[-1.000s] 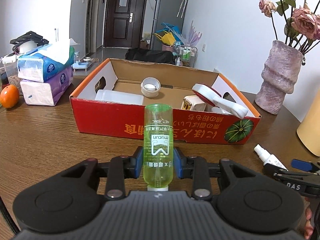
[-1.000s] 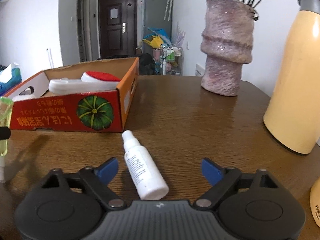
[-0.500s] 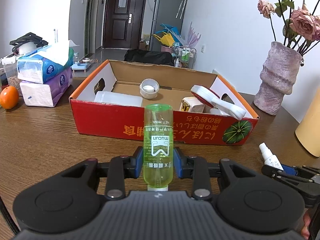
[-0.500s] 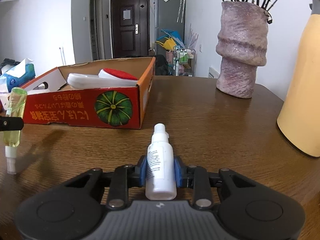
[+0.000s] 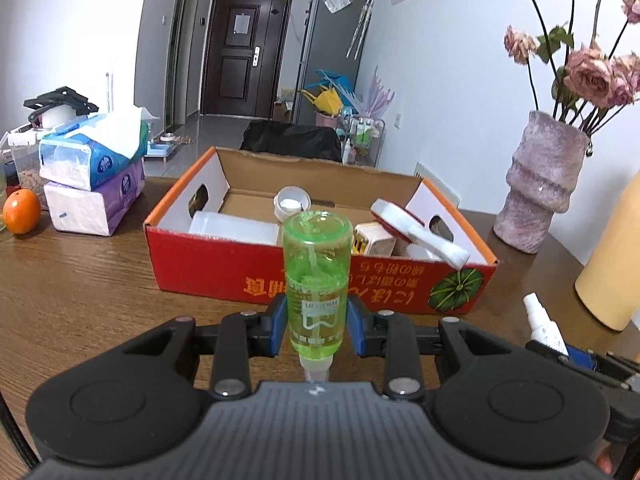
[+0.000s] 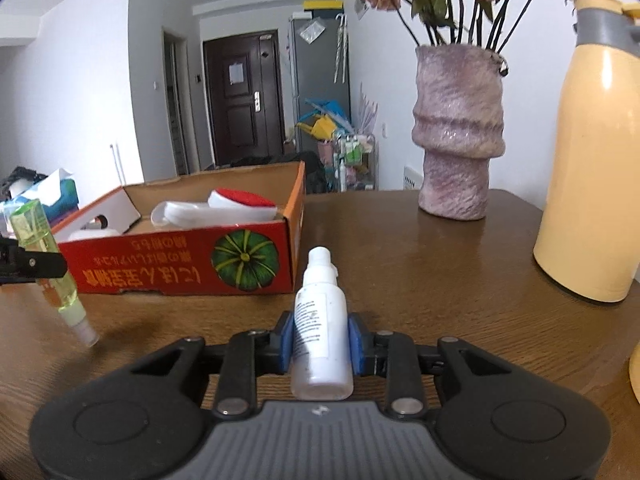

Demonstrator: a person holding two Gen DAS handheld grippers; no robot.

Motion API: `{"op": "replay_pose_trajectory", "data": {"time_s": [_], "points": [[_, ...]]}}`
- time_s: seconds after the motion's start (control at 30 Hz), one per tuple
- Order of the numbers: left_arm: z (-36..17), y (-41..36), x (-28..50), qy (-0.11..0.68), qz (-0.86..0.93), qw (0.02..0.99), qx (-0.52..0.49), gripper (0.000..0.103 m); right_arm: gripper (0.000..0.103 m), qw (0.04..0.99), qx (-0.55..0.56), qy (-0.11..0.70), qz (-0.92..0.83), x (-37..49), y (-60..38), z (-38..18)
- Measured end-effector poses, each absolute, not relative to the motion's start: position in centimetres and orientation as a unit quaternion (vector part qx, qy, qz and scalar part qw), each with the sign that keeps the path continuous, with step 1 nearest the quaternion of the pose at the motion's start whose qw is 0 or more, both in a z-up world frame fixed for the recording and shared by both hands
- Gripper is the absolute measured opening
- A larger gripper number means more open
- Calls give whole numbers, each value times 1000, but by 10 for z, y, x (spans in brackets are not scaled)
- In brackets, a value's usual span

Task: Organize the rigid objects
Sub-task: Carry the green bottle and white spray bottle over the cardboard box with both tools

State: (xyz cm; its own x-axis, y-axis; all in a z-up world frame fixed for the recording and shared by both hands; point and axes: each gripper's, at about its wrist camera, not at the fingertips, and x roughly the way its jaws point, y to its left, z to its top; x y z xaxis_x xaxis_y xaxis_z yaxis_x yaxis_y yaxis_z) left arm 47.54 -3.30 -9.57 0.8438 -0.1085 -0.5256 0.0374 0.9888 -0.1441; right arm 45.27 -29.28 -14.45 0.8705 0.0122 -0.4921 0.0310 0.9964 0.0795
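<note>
My left gripper (image 5: 318,330) is shut on a green transparent spray bottle (image 5: 316,272), held nozzle-down above the table in front of the red cardboard box (image 5: 256,276). The same green bottle (image 6: 46,256) shows at the left of the right wrist view. My right gripper (image 6: 320,344) is shut on a small white spray bottle (image 6: 320,328), cap pointing forward, lifted off the table. That white bottle (image 5: 544,324) also appears at the lower right of the left wrist view. The box holds a white lidded container (image 5: 234,228), a round white jar (image 5: 292,202) and a red-and-white brush (image 5: 416,230).
A pink vase (image 6: 458,136) with dried roses stands behind the box on the right. A tall cream thermos (image 6: 592,152) stands at the far right. Stacked tissue packs (image 5: 92,176) and an orange (image 5: 22,216) sit at the left of the wooden table (image 6: 440,280).
The right gripper closed on the white bottle and lifted it off the table, turning toward the box. The left gripper kept its hold on the green bottle, which tipped slightly.
</note>
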Motion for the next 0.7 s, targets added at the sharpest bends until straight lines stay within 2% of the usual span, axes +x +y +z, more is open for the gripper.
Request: {"op": "replay_pose_trajectory", "data": {"time_s": [0.7], "points": [[-66, -28, 465, 229, -37, 970, -68, 32, 27, 980, 48, 190, 17, 431, -259, -112]]}}
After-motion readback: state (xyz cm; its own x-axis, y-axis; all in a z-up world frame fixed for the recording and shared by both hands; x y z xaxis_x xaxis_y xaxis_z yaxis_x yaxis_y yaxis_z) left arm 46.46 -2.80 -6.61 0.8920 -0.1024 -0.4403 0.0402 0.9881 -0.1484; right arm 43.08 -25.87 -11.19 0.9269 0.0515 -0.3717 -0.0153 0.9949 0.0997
